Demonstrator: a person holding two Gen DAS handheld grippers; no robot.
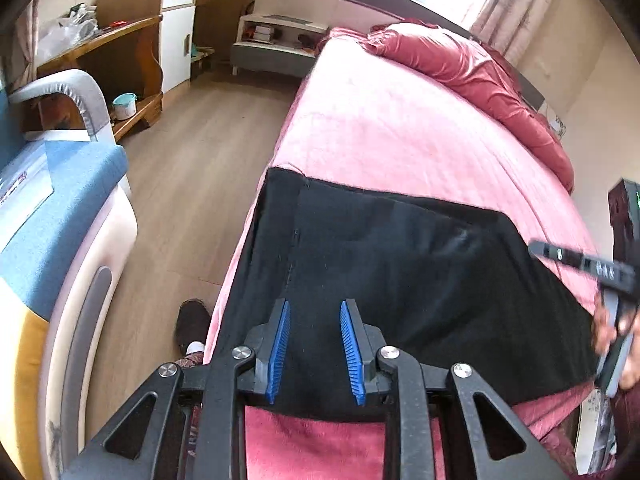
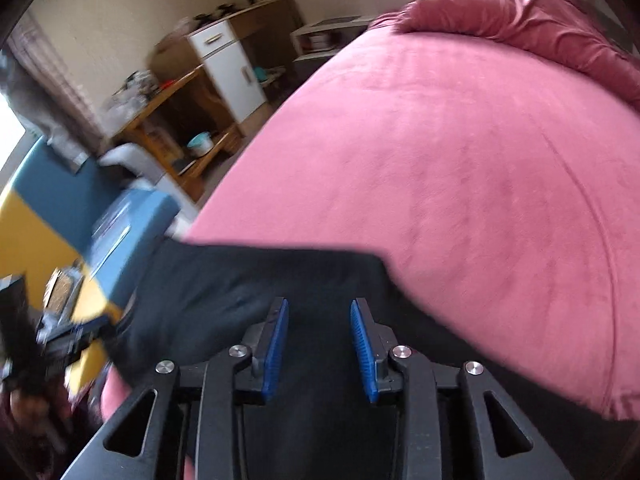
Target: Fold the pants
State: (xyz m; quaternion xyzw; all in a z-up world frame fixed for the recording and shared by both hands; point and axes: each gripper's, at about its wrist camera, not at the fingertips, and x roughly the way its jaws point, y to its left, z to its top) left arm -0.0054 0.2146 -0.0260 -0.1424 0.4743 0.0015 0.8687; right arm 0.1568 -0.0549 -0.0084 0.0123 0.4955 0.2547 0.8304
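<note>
Now black pants (image 1: 400, 260) spread across bed (image 1: 400, 128) near edge, left gripper (image 1: 314, 350) and right gripper (image 2: 320, 350) held above, jaws parted, nothing gripped.

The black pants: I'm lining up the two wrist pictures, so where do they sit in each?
Left wrist view: the black fabric pants fill the lower centre, lying across the near end of the pink bed.
Right wrist view: the pants span the bottom, from lower left under the camera.
Shared landmark: the white cabinet, upper left in both.
</note>
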